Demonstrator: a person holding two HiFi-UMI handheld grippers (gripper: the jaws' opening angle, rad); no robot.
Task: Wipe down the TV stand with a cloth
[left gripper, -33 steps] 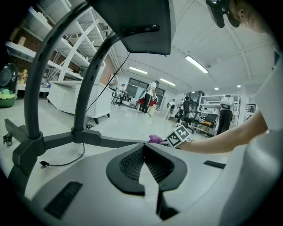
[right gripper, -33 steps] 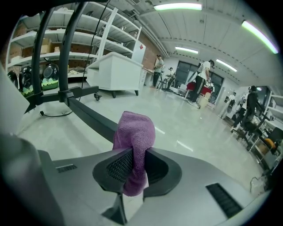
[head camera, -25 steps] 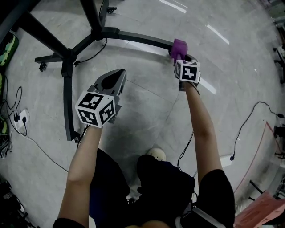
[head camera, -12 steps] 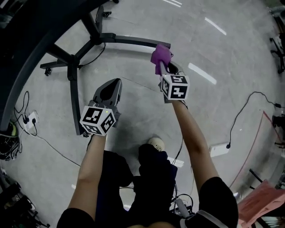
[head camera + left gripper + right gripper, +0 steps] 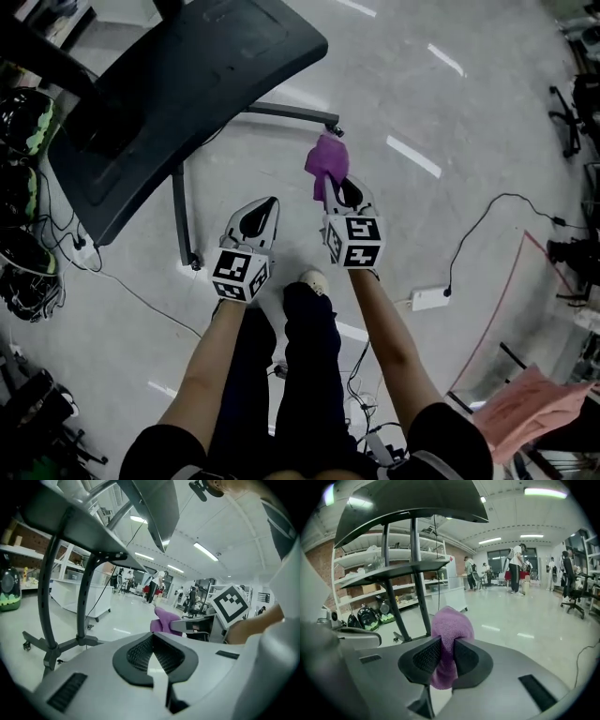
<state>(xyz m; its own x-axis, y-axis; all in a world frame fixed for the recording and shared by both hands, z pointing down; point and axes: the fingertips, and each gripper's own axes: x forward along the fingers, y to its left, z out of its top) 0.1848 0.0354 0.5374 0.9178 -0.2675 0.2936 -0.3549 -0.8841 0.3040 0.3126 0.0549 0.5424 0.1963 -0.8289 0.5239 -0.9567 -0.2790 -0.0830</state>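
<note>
Nearest, left gripper (image 5: 270, 202) with jaws together on nothing. Just beside it, right gripper (image 5: 338, 184) clamped on a purple cloth (image 5: 325, 161), bunched and raised off the floor (image 5: 450, 141). Farther off, TV stand (image 5: 183, 211): black legs, dark tilted panel, clear of the cloth.

My right gripper (image 5: 446, 645) pale grey with black ribbed pads (image 5: 425, 657), its cloth (image 5: 451, 629) purple, my left gripper (image 5: 151, 640) the same grey and black, marker cubes (image 5: 240, 274) black-and-white squares, TV stand (image 5: 178, 84) black at 11 o'clock, floor (image 5: 450, 141) glossy light grey, pink sheet (image 5: 534, 412) at 4 o'clock.
</note>
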